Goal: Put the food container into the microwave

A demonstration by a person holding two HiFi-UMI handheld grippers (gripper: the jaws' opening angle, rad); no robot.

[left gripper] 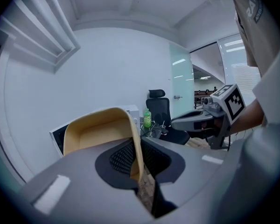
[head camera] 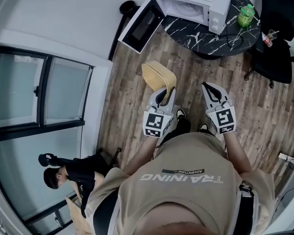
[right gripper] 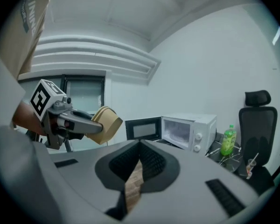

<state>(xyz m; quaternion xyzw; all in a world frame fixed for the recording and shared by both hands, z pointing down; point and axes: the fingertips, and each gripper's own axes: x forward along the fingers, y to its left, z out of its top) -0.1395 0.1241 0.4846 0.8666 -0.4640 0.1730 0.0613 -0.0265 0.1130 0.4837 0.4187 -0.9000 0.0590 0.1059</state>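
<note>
**Container in left grasp, microwave open ahead**

1. Left gripper (head camera: 164,95): I see its fingers clenched on one side wall of the tan food container (head camera: 158,76). The wall runs between the two pads. The tub's body stands out past the fingertips and to their left, with its hollow facing back along the fingers.
2. Right gripper (head camera: 209,88): its fingers are pressed together with nothing in them. Only a sliver of wood floor (head camera: 137,106) shows under the tips. It is held beside the left gripper, apart from it and clear of the container.
3. Microwave (head camera: 196,1): it is well ahead of both sets of fingertips, on a dark marbled table (head camera: 201,33). Its door (head camera: 141,26) is swung open to the left and the white cavity shows.
4. Green bottle (head camera: 246,14): it stands on the same table, just right of the microwave.
5. Black office chair (head camera: 274,58): it is past the table, ahead and right of the right fingertips.
6. Person in dark clothes (head camera: 63,173): low by the window (head camera: 39,97), behind and left of the left fingers
</note>
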